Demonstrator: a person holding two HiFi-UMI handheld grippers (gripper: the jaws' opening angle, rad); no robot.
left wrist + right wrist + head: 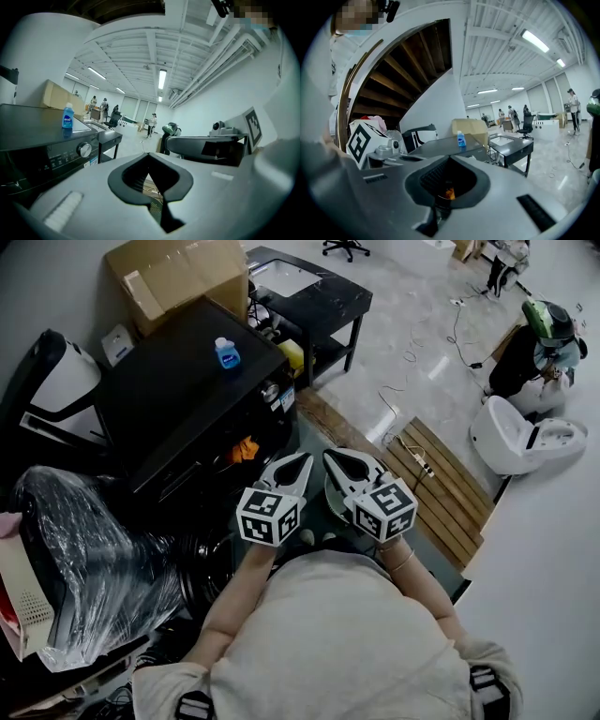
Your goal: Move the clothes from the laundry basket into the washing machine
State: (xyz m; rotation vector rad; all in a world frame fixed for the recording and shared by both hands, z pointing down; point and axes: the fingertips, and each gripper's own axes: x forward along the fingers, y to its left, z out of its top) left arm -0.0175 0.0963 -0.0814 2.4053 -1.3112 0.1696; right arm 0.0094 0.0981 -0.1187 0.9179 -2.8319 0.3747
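Person's light shirt (337, 643) fills the bottom of the head view, both forearms reaching forward. The left gripper (298, 465) and right gripper (336, 463) are held side by side in front of the body, tips close together, pointing roughly level. In each gripper view the jaws are clenched tip to tip with nothing between them, so both are empty.

The black washing machine (178, 399) stands just left of the grippers, with a blue bottle (226, 353) on its top and a cardboard box (178, 277) behind it. An orange cloth (244, 448) shows at the machine's front, near the left gripper's tips; it also peeks through the gap behind the right gripper's jaws in that gripper's view. Whether it sits fully inside the drum or hangs at the opening cannot be told. A pale curved rim (330, 507) lies below and between the grippers; it may be the laundry basket, not sure. No other garment can be made out clearly.

Handling, as a judgement: the cloth looks light, soft and limp, with no stiffness. It would droop and trail once lifted and could catch on the machine's opening. It isn't fragile and isn't slippery against ribbed pads. Best hold is a pinch on a bunched fold near the middle, not a loose edge, so less hangs down. The jaws need to open first.
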